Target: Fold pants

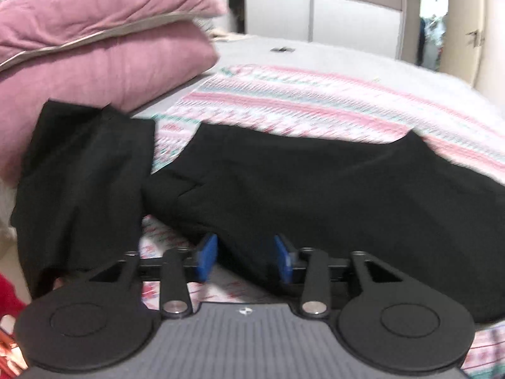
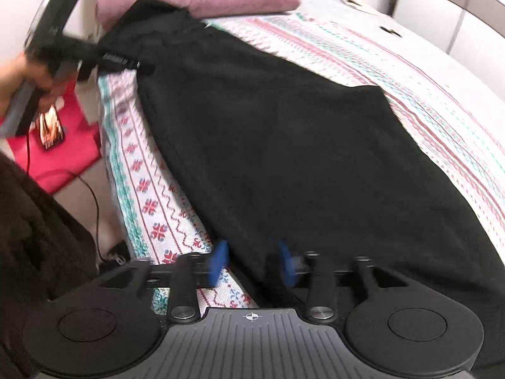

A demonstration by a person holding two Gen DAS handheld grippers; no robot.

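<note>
Each tool — the left tool (image 1: 245, 257) and the right tool (image 2: 252, 260) — stands open and empty at the near edge of the black pants (image 2: 284, 145) lying on the bed (image 2: 426, 94), so before the next fold each should pinch every layer evenly.

You have plain black pants (image 2: 284, 145) spread on a bedspread (image 2: 148, 202) that is white with bands of pink, red and teal: zigzag lines and small red snowflake-like motifs run along it. At the far left lies a dusty pink pillow (image 1: 104, 60) with a pale grey edge. The far part of the bed shows a plain grey sheet (image 1: 252, 53). Both grippers have black frames, grey ribbed bodies and bright blue pads (image 1: 206, 255). On the floor to your left lies a bright red-pink mat (image 2: 72, 145). The far cupboard doors (image 1: 353, 15) are white with taupe bands.
</note>
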